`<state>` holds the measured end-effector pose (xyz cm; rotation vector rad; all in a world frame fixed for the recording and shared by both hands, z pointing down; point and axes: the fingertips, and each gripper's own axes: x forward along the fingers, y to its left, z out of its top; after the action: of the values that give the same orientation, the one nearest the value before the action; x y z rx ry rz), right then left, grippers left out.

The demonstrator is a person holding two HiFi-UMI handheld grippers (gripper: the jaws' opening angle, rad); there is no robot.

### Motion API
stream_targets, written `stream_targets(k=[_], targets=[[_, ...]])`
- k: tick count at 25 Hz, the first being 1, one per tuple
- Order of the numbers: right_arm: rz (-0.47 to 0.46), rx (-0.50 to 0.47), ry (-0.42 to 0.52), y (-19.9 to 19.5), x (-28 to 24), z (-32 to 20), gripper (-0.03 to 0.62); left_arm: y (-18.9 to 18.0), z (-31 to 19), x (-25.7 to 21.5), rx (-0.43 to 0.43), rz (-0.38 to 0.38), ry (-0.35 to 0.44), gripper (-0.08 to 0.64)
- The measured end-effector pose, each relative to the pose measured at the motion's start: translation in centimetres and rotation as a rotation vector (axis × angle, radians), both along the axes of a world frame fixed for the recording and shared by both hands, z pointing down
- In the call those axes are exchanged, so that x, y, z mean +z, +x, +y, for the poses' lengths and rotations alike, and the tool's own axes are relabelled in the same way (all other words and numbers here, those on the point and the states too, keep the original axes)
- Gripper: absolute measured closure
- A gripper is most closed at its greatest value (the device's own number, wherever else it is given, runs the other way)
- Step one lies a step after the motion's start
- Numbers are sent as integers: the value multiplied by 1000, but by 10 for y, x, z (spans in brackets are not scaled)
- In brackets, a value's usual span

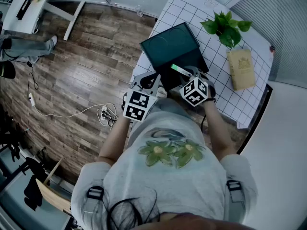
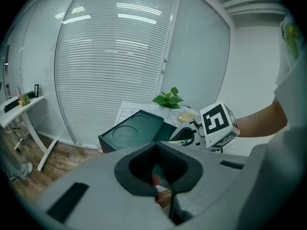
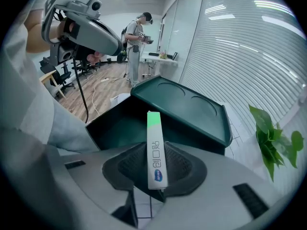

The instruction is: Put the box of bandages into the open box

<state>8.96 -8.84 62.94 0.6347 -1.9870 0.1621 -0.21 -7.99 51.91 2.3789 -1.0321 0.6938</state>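
The box of bandages (image 3: 156, 150), a narrow white carton with a green end, stands on edge between the pads of my right gripper (image 3: 156, 178), which is shut on it. In the head view the box of bandages (image 1: 181, 70) hangs over the near edge of the dark green open box (image 1: 184, 63), whose lid (image 1: 169, 43) stands raised behind. The open box's inside (image 3: 125, 128) lies just beyond the carton. My left gripper (image 2: 165, 196) is held to the left of the box, jaws together and nothing in them; it shows as a marker cube (image 1: 139, 104).
A white gridded table (image 1: 218, 87) carries a potted plant (image 1: 227, 27) and a tan carton (image 1: 241, 68) to the right of the open box. A cable and power strip (image 1: 106, 113) lie on the wooden floor at left. A person (image 3: 138, 42) stands far back.
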Motion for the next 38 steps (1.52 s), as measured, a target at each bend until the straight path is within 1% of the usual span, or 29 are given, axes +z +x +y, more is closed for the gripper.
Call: stream_targets(k=[4, 8, 12, 14, 18, 19, 21, 23, 25, 27, 29, 38], targets=[[2, 3, -2, 1, 1, -1, 495, 2, 0, 0, 5, -2, 5, 552], [-5, 15, 10, 1, -3, 1, 471, 5, 1, -5, 12, -2, 14, 552], [-46, 50, 45, 0, -23, 0, 466, 7, 2, -12, 25, -4, 29, 552], [-102, 93, 72, -2, -42, -1, 466, 8, 2, -16, 34, -3, 37, 552], [-264, 213, 117, -4, -82, -6, 468, 10, 2, -23, 48, -1, 51, 552], [-306, 240, 127, -4, -91, -6, 481, 11, 2, -24, 51, 2, 53, 552], [-387, 293, 155, -3, -108, -6, 533, 12, 3, -27, 57, 10, 54, 552], [-467, 354, 180, -1, -122, -5, 568, 14, 6, -30, 65, 18, 51, 552], [-543, 412, 181, 0, -132, -3, 580, 14, 8, -32, 74, 21, 52, 552], [-595, 452, 179, 0, -139, 0, 584, 15, 10, -34, 81, 23, 54, 552], [-609, 468, 184, 0, -142, 3, 584, 16, 12, -35, 87, 27, 52, 552], [-584, 506, 186, 14, -138, 19, 584, 28, 25, -34, 122, 32, 44, 552]])
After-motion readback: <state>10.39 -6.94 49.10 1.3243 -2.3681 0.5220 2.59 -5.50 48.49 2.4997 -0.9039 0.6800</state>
